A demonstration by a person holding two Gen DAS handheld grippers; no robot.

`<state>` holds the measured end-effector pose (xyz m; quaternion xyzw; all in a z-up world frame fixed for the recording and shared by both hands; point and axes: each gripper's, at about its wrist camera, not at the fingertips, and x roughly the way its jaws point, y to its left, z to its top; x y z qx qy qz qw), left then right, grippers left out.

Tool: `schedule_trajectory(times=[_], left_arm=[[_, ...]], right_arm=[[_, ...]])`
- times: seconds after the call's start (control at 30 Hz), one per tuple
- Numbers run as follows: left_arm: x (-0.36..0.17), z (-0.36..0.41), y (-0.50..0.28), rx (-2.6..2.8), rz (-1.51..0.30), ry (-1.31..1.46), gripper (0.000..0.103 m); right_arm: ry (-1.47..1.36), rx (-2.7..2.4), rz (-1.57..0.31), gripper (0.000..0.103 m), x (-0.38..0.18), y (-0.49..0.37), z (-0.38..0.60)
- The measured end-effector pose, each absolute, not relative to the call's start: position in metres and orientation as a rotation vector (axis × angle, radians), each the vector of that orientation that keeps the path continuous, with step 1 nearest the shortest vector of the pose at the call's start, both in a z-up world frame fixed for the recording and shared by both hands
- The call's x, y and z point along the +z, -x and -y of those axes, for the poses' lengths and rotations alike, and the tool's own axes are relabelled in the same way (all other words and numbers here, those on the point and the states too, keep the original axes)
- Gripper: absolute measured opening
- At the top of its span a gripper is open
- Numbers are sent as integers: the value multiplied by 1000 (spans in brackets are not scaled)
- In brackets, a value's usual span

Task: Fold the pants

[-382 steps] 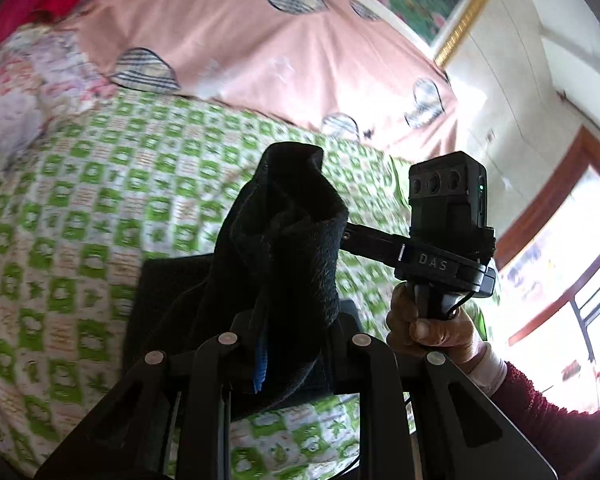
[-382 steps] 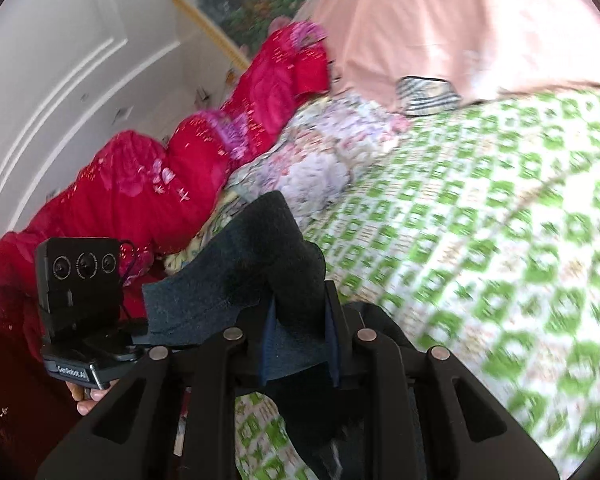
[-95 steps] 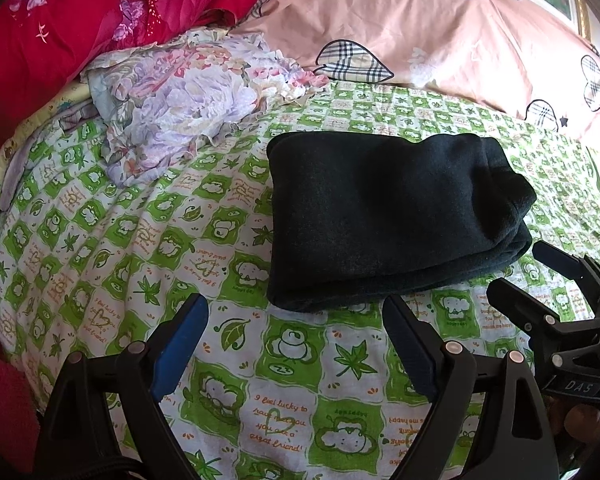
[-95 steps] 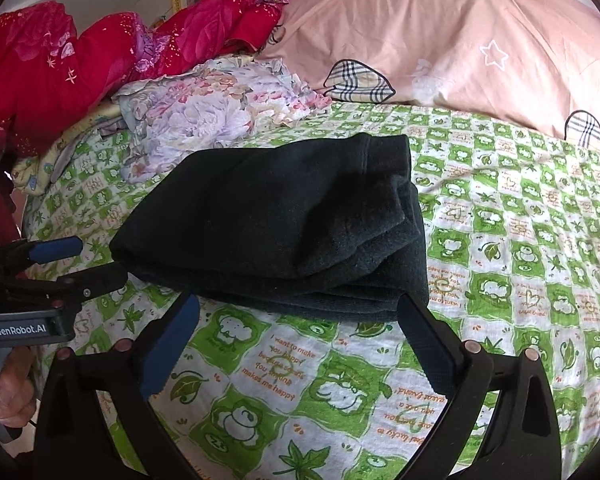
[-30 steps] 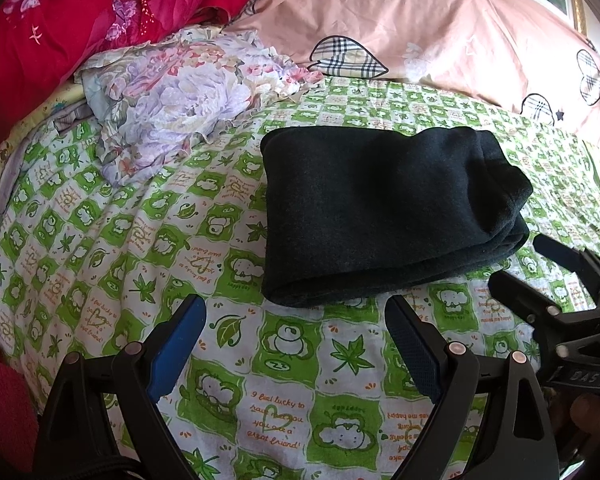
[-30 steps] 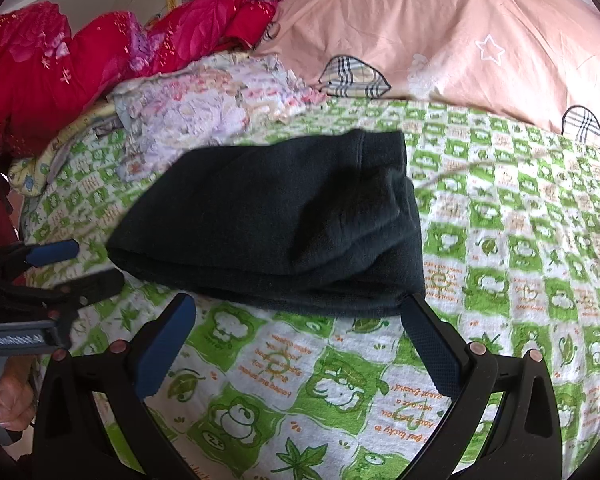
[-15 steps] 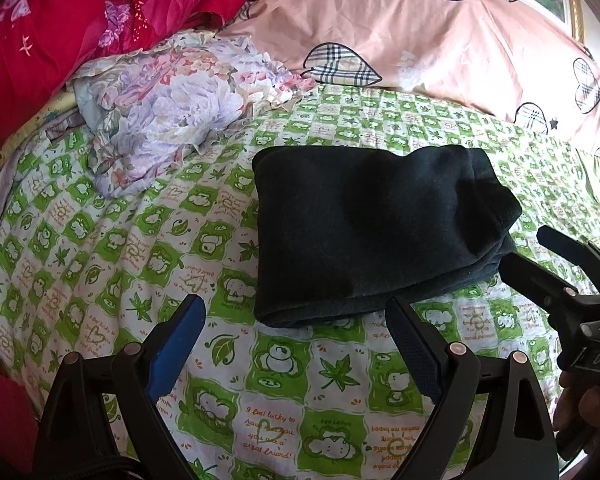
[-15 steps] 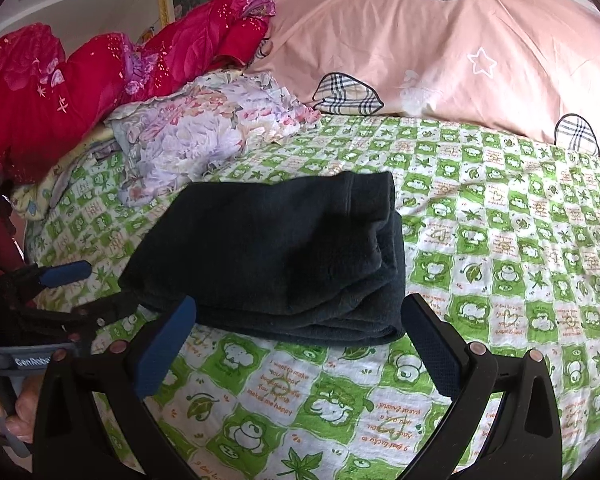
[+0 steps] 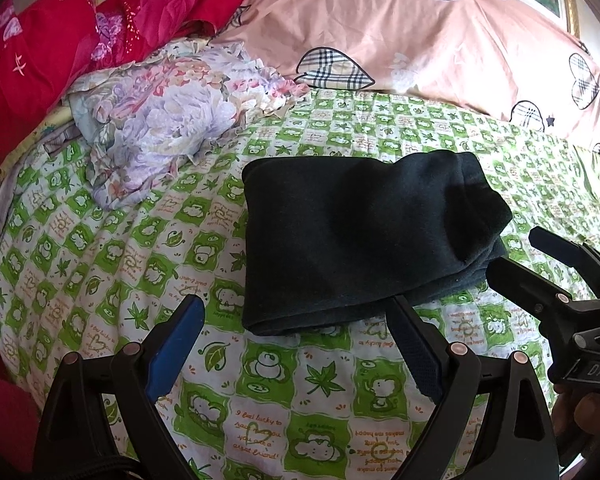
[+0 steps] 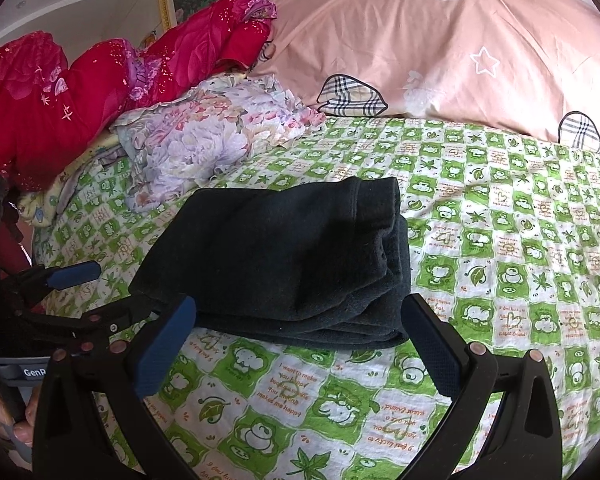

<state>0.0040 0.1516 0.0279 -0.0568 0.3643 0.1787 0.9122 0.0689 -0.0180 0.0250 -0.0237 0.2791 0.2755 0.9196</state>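
The dark pants [image 9: 360, 236] lie folded into a thick flat rectangle on the green-and-white patterned bed sheet [image 9: 100, 264]. In the right wrist view the same folded pants [image 10: 284, 256] show stacked layers along their near right edge. My left gripper [image 9: 296, 320] hovers open just short of the bundle's near edge, with nothing between its fingers. My right gripper [image 10: 300, 320] is open too, its fingers apart in front of the near edge and holding nothing. Each gripper appears in the other's view: the right gripper [image 9: 540, 268] at the pants' right end, the left gripper [image 10: 100, 292] at their left end.
A crumpled floral cloth [image 9: 160, 120] lies left of the pants. Red bedding [image 9: 60, 48] is piled at the far left. A large pink quilt with plaid hearts [image 9: 420, 40] runs along the back. A hand [image 9: 584, 412] holds the right gripper's handle.
Both grippers have drawn back a little and risen, so the folded pants sit slightly farther off. The pants have not moved since the earlier lift, when both grippers were shut on them.
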Motion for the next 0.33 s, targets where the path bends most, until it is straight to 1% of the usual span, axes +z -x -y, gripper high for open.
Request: schedule_trajectory(times=[0.33], left_arm=[[28, -157, -10, 374, -773, 137, 93]], right_arm=[[38, 568, -582, 102, 25, -74, 18]])
